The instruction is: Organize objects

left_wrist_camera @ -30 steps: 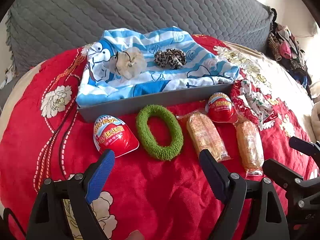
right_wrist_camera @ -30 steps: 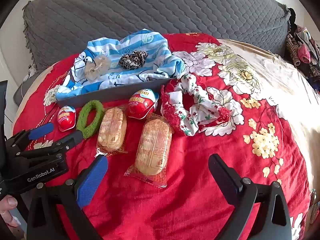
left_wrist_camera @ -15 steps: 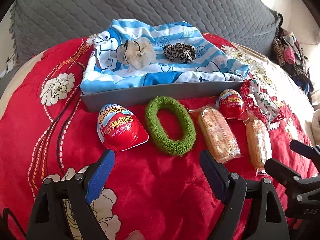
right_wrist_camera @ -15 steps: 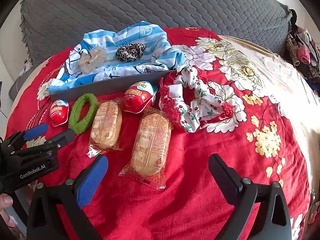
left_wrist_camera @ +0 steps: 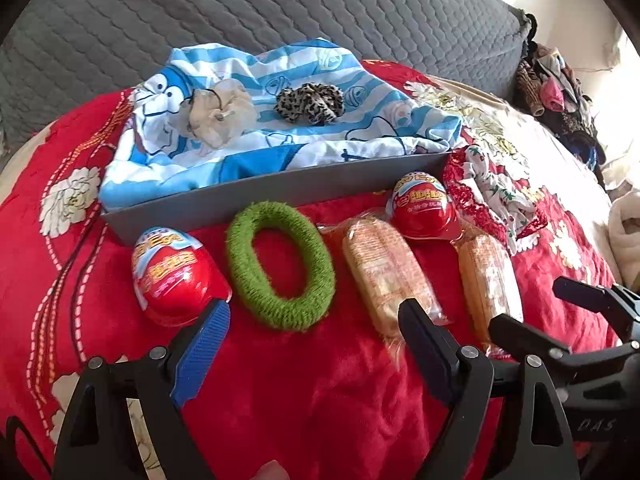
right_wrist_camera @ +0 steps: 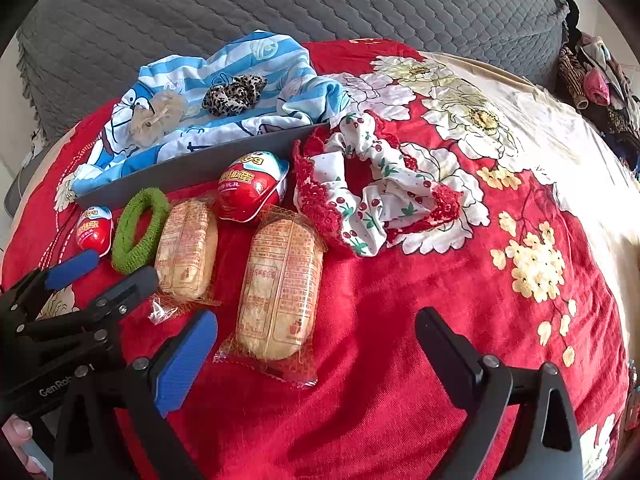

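Left wrist view, from the left edge to the right: a red toy egg point(left_wrist_camera: 176, 276) lies at the lower left of the middle, then a green hair ring point(left_wrist_camera: 280, 264), then a wrapped cake point(left_wrist_camera: 386, 272), a second toy egg point(left_wrist_camera: 422, 208) above it, another wrapped cake point(left_wrist_camera: 486, 280), and a cherry-print scrunchie point(left_wrist_camera: 492, 196) at the right. Behind this row, in the upper middle of the frame, stands a gray tray point(left_wrist_camera: 280, 192) lined with a blue striped cloth point(left_wrist_camera: 280, 80); a cream scrunchie point(left_wrist_camera: 220, 114) and a leopard scrunchie point(left_wrist_camera: 310, 102) already lie on the cloth. The left gripper point(left_wrist_camera: 312, 320) is wide open and empty, low in the frame, with its blue finger just beside the first egg and the green ring between and a little above the fingers. The right gripper point(right_wrist_camera: 316, 332) in the right wrist view is also wide open and holds nothing; the second cake lies between its fingers. I judge that the sorting is partly done and the step in hand is the approach to the green ring. The next move would need the left gripper to go lower and forward, so the fingers stand on both sides of one edge of the ring, without pushing the egg, and then to close.
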A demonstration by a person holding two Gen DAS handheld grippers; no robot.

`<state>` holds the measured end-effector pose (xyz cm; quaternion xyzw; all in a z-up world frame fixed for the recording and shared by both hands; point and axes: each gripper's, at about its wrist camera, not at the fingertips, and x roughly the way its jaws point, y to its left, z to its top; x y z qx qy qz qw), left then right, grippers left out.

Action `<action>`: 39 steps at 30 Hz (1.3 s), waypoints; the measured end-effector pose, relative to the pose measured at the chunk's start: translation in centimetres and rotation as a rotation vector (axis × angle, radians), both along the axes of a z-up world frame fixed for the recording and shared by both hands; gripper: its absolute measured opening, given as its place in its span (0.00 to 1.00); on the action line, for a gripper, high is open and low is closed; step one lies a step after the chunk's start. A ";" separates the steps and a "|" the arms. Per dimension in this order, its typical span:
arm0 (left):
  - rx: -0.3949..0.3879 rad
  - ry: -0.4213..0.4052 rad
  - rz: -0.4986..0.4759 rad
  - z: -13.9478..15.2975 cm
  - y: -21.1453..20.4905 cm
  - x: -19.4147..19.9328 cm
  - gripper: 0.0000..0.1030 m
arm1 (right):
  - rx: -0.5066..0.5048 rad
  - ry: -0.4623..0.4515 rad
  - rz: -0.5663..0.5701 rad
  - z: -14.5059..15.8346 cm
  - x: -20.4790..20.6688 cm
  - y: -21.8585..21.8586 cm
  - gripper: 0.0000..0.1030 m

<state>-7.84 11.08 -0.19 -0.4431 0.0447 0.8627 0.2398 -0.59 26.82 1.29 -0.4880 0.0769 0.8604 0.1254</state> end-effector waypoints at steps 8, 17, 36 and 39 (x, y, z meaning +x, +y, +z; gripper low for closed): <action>0.036 -0.021 0.003 -0.4 -0.1 -1.1 0.85 | 0.007 -0.008 -0.014 -0.4 -0.4 0.2 0.95; 0.057 -0.042 0.015 -1.2 -1.1 -1.4 0.83 | 0.024 -0.011 0.012 -0.6 -0.9 -0.4 0.95; 0.082 -0.075 0.038 -2.5 -1.6 -2.0 0.30 | -0.016 -0.054 0.049 -2.3 -2.0 -0.4 0.39; 0.091 -0.077 0.033 -2.4 -1.6 -2.0 0.26 | -0.038 -0.047 0.044 -2.0 -1.9 -0.1 0.39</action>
